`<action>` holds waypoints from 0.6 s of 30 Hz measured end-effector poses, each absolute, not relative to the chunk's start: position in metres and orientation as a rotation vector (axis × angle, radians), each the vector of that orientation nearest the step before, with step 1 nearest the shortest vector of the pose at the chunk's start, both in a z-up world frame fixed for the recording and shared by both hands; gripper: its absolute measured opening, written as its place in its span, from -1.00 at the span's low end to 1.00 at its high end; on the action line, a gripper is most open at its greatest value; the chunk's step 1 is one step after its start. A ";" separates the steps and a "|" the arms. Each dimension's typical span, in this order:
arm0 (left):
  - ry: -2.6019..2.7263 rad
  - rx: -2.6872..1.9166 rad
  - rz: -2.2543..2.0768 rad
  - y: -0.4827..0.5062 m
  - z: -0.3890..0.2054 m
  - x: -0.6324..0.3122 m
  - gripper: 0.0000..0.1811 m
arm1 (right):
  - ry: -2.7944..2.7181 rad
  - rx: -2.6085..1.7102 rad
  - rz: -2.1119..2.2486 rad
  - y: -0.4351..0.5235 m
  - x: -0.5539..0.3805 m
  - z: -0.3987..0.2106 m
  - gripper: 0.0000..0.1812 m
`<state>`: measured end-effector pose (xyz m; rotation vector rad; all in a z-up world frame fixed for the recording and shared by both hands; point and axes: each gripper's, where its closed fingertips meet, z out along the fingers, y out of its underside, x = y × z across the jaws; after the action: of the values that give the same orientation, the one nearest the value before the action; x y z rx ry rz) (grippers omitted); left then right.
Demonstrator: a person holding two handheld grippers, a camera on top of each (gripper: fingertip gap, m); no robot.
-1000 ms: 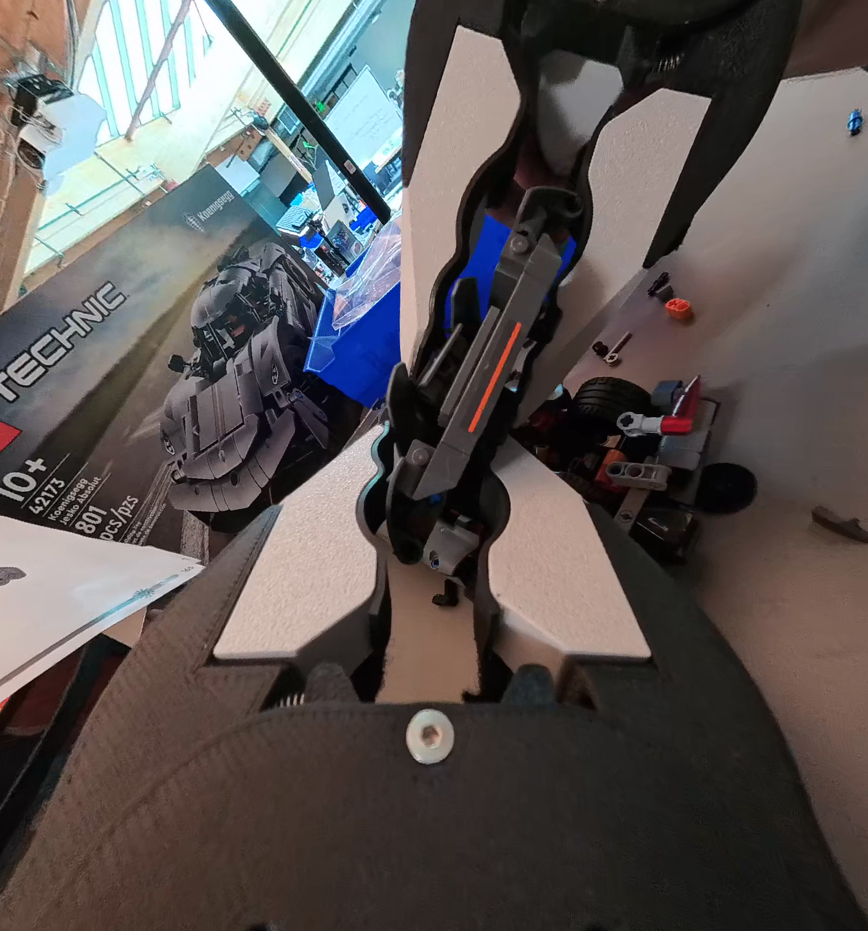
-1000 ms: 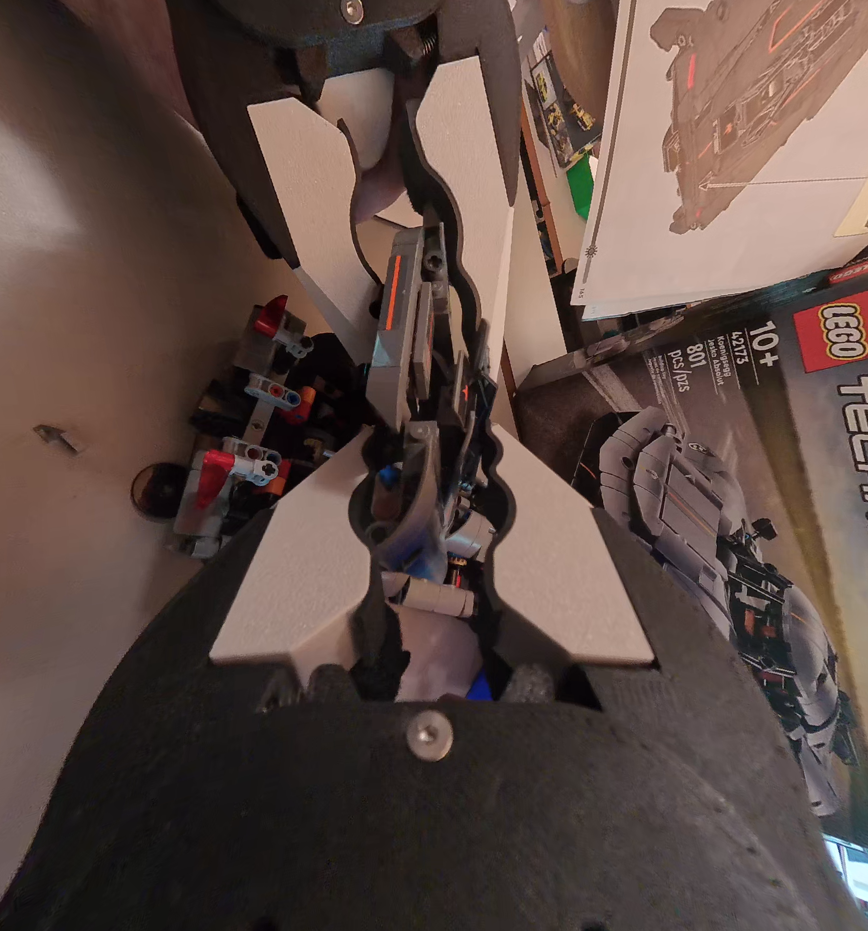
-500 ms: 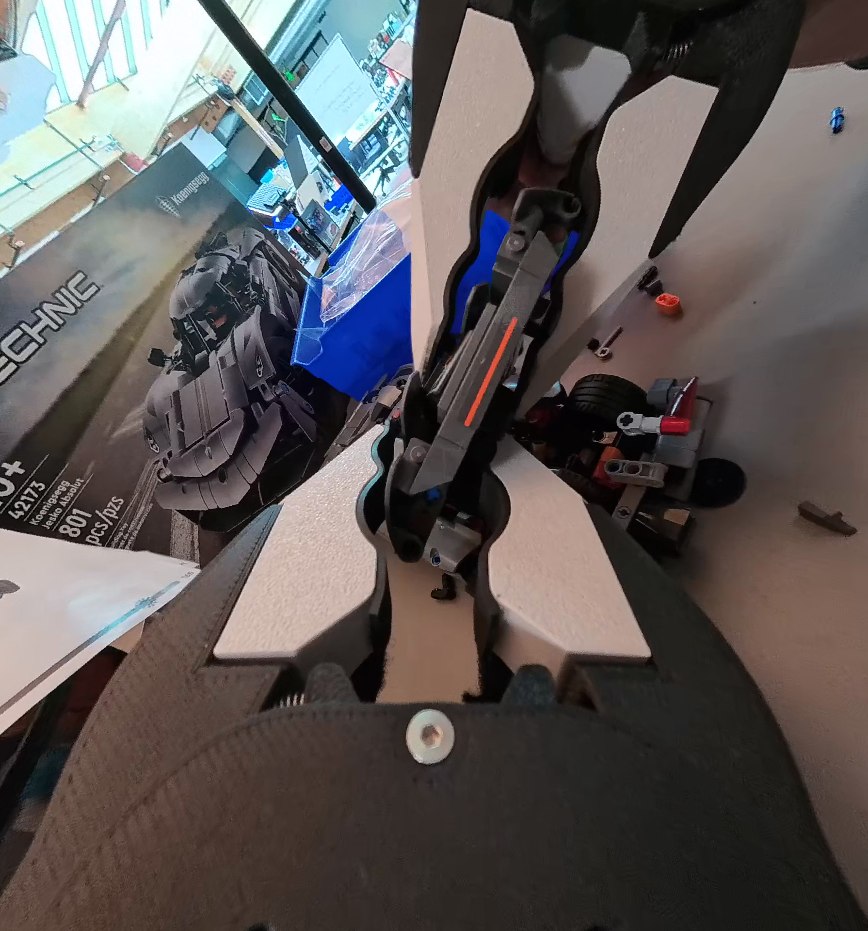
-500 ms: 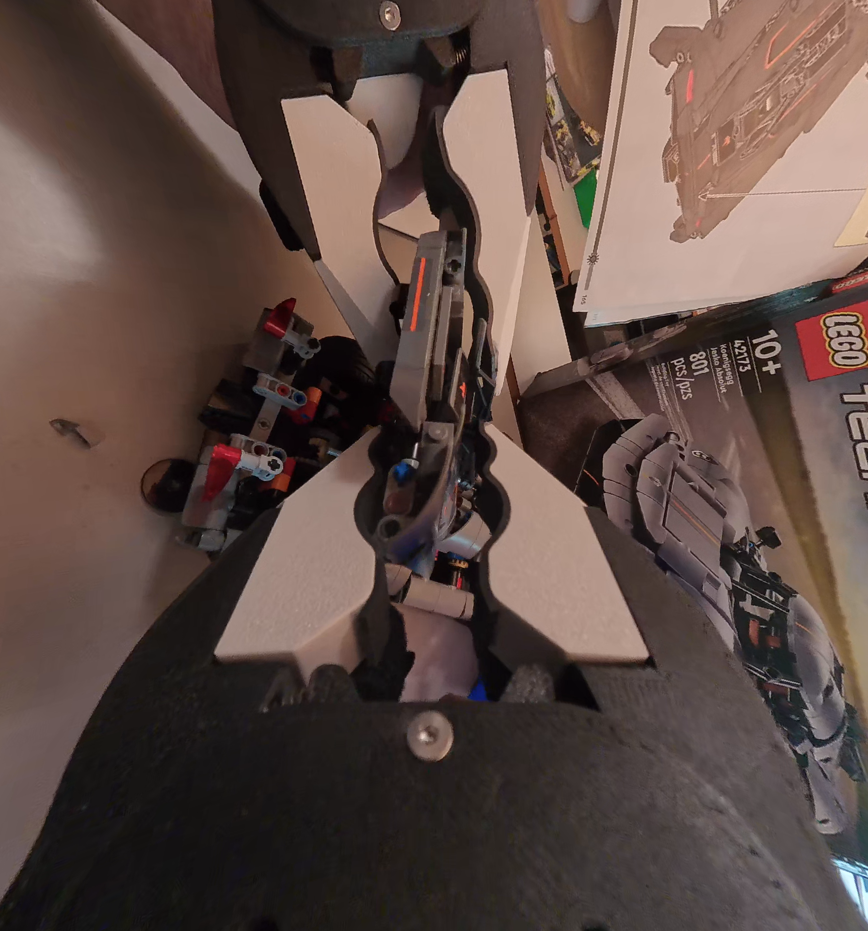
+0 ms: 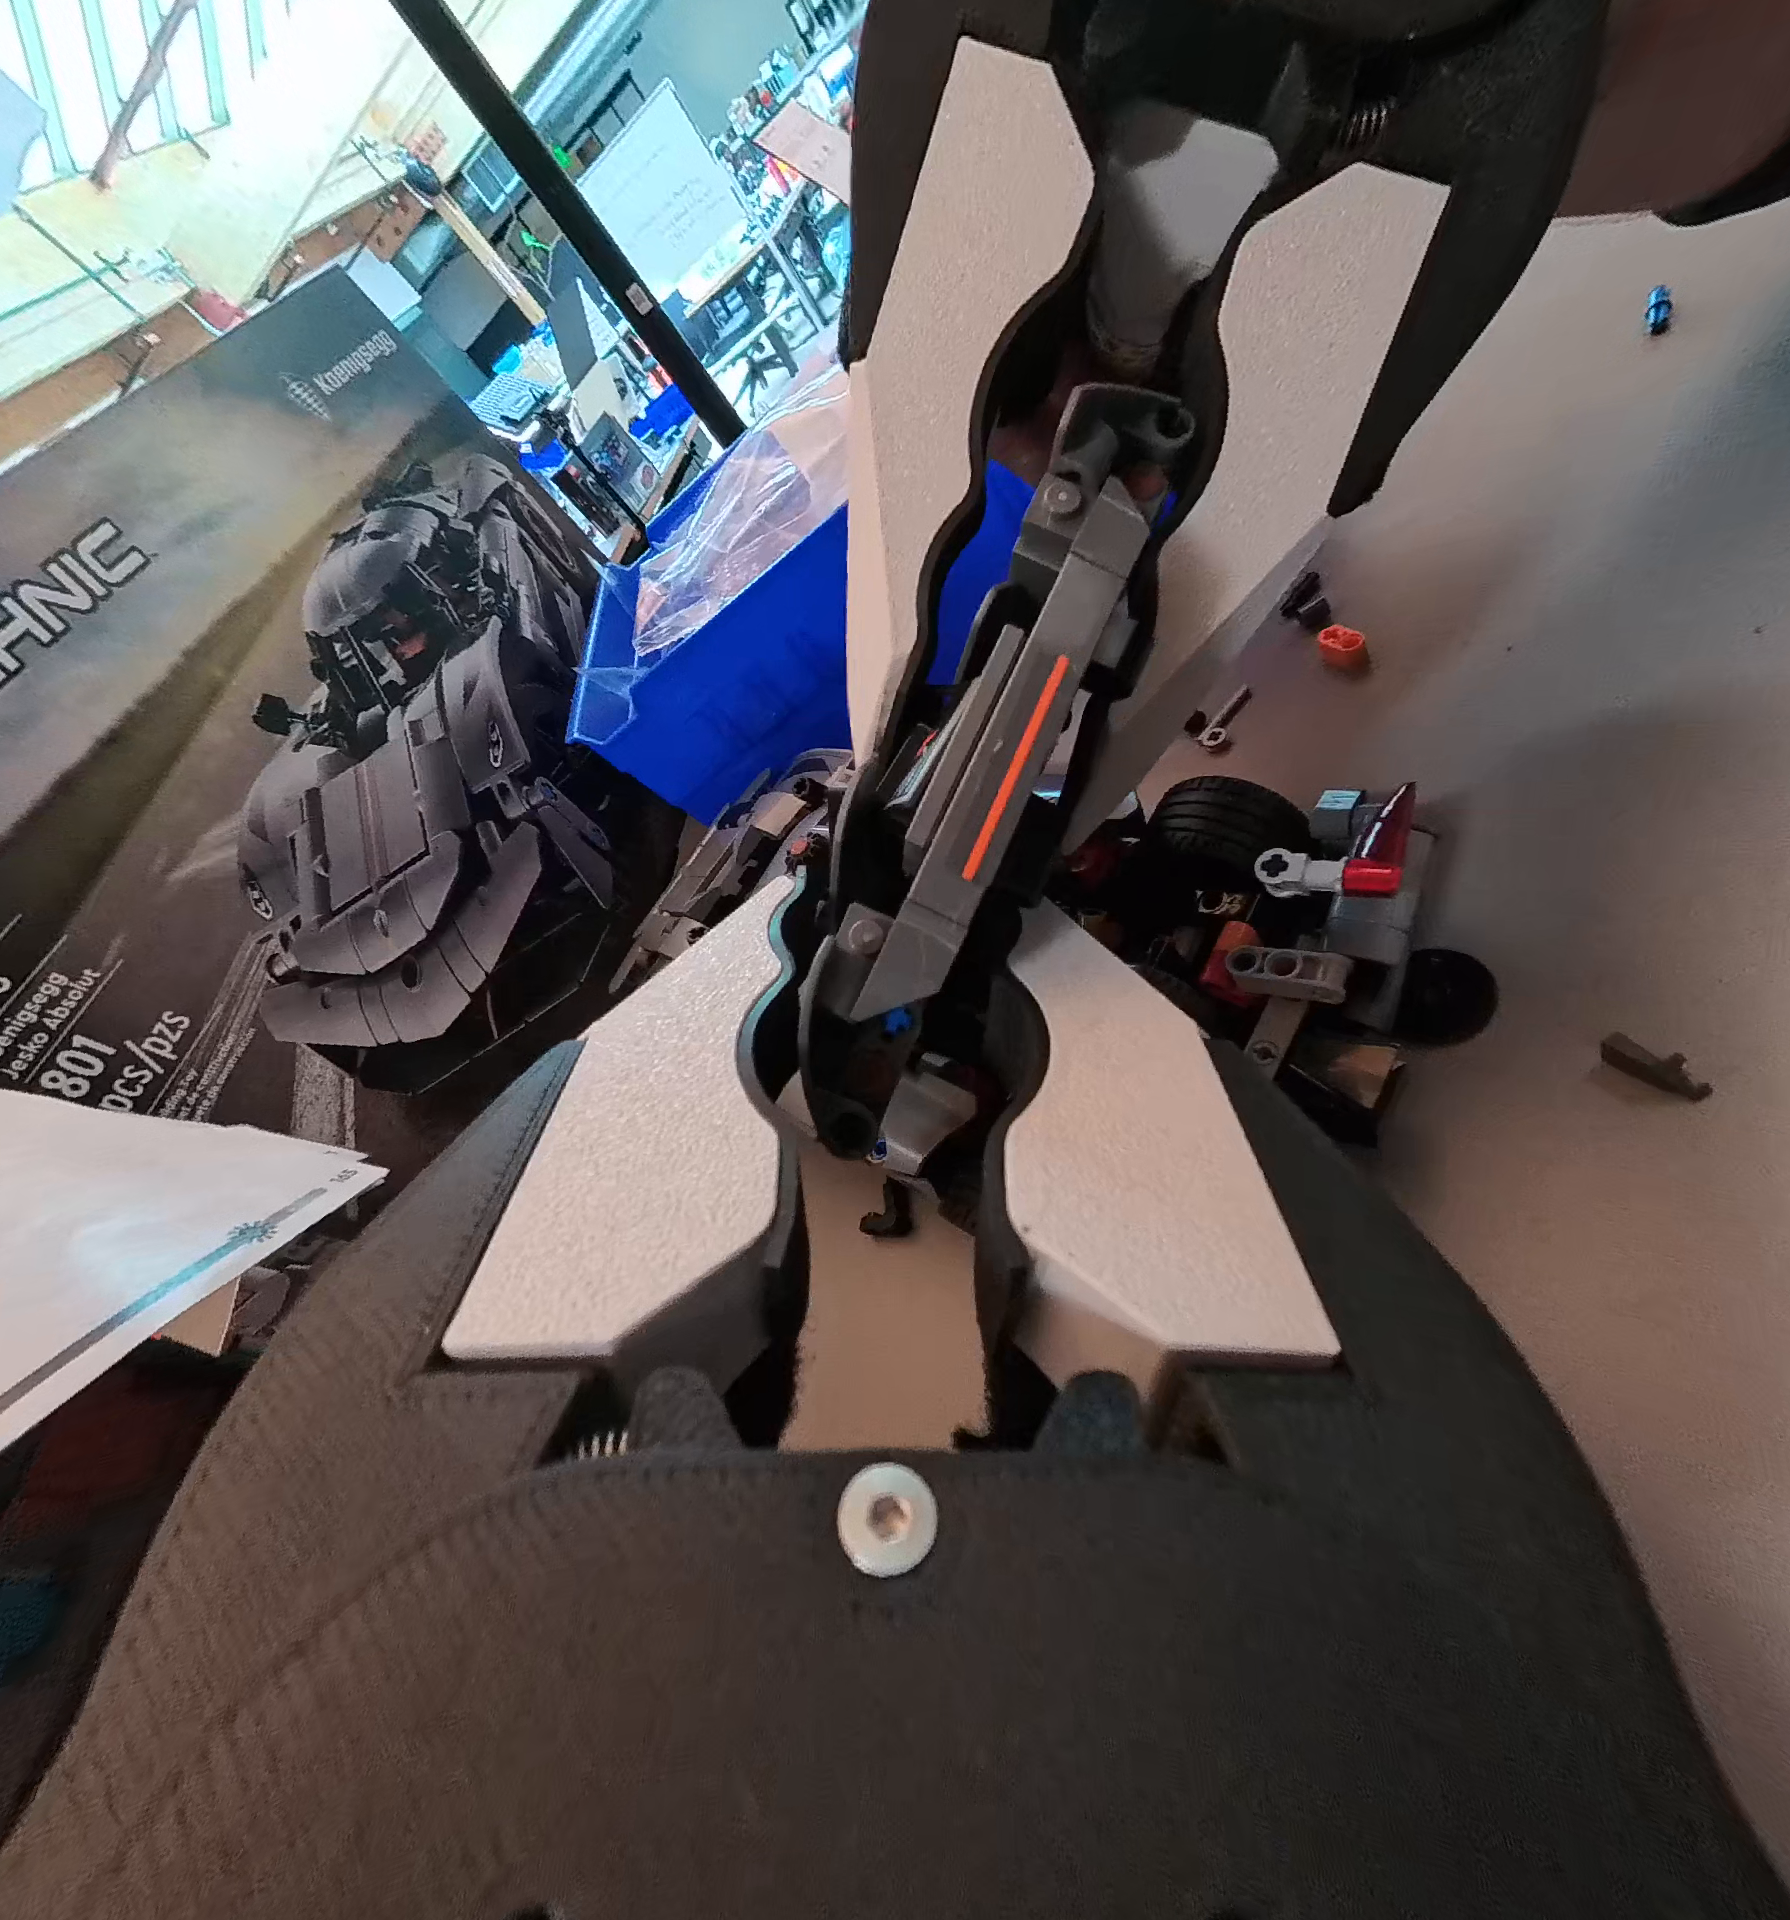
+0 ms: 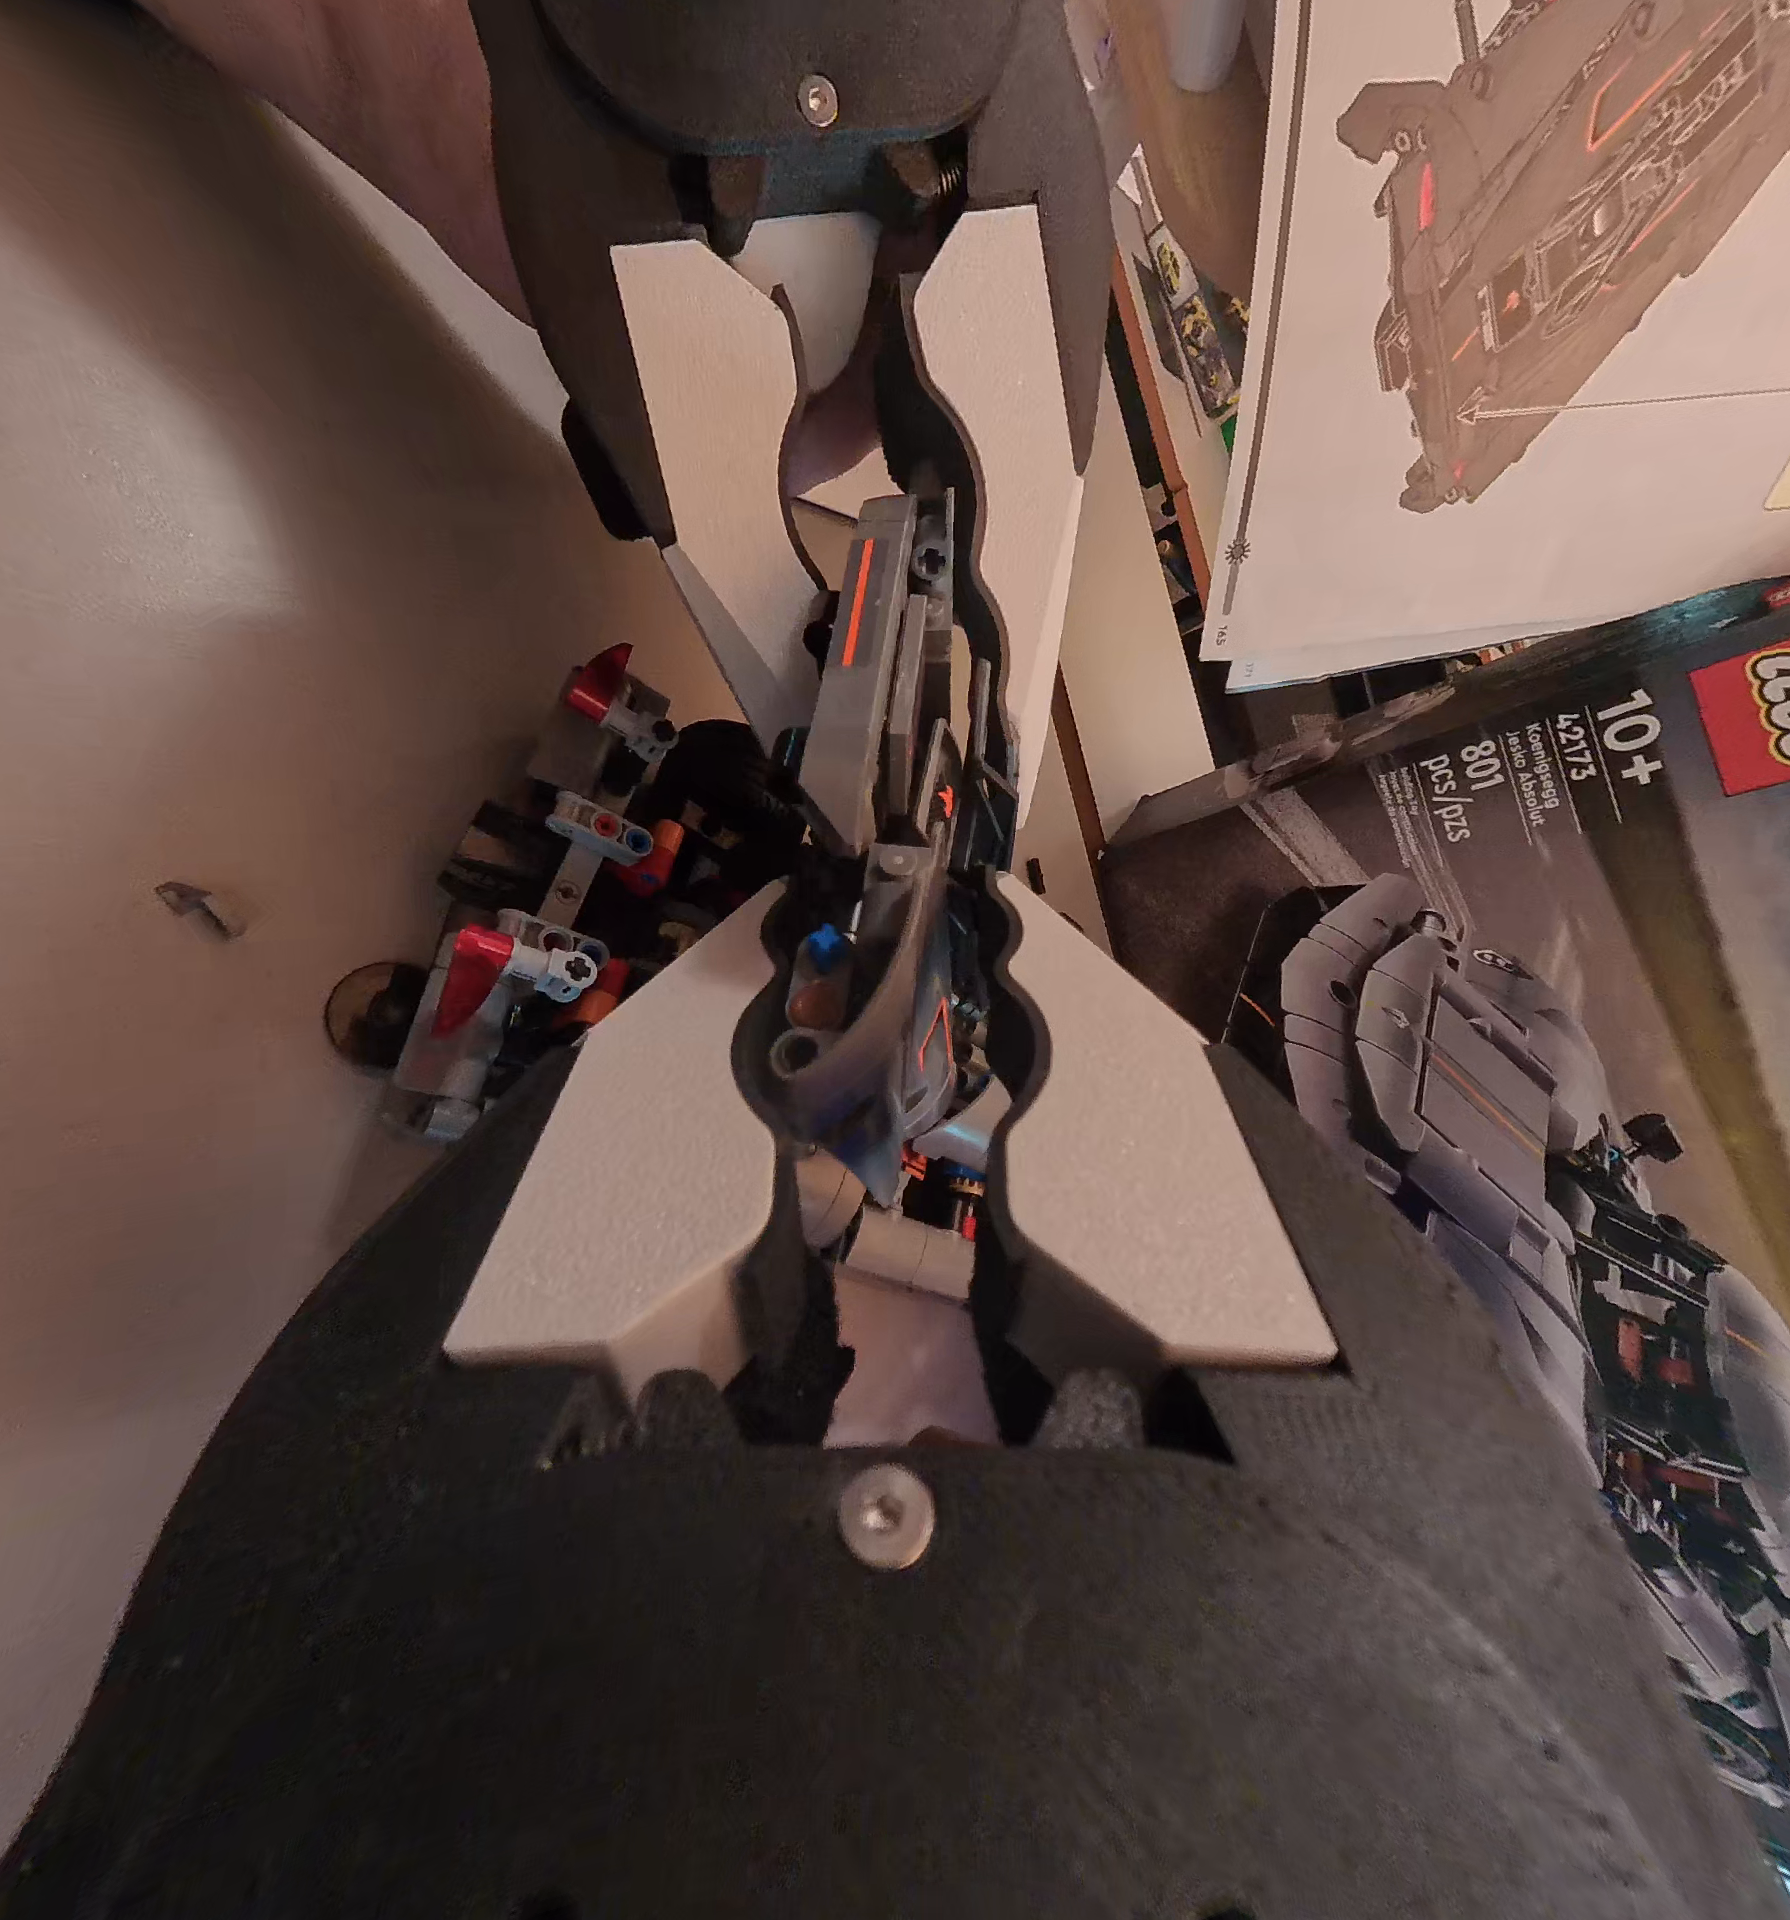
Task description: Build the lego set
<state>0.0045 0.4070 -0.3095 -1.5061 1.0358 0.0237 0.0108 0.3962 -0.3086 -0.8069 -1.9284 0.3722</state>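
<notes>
Left wrist view: left gripper (image 5: 896, 997) and right gripper (image 5: 1130, 436), tips facing, are both clamped on a long grey lego assembly (image 5: 1005, 769) held above the table (image 5: 1597, 1299), over the partly built car (image 5: 1275, 925).

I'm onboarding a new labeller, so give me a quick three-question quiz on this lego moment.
1. True or false: both tools grip the same grey panel.
2. Multiple choice: the stripe on the panel is A) blue B) orange C) green.
3. Fill in: the chassis lies on the ____.

Key:
1. True. The left tool holds one end and the right tool the other.
2. B.
3. Table, beyond the panel, touched by neither tool.
</notes>
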 end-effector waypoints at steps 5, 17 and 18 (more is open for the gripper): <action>1.057 -1.502 0.019 0.406 -0.311 0.004 -0.69 | -1.948 -0.786 0.354 0.395 0.011 -0.310 -0.66; 1.147 -1.522 0.011 0.407 -0.311 0.005 -0.73 | -1.981 -0.787 0.449 0.394 0.011 -0.308 -0.64; 1.148 -1.516 0.020 0.408 -0.311 0.005 -0.73 | -1.976 -0.795 0.469 0.394 0.011 -0.308 -0.65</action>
<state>0.0048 0.4078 -0.3108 -1.5165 1.1484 0.0202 0.0107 0.3938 -0.3083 -0.7955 -1.9761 0.4689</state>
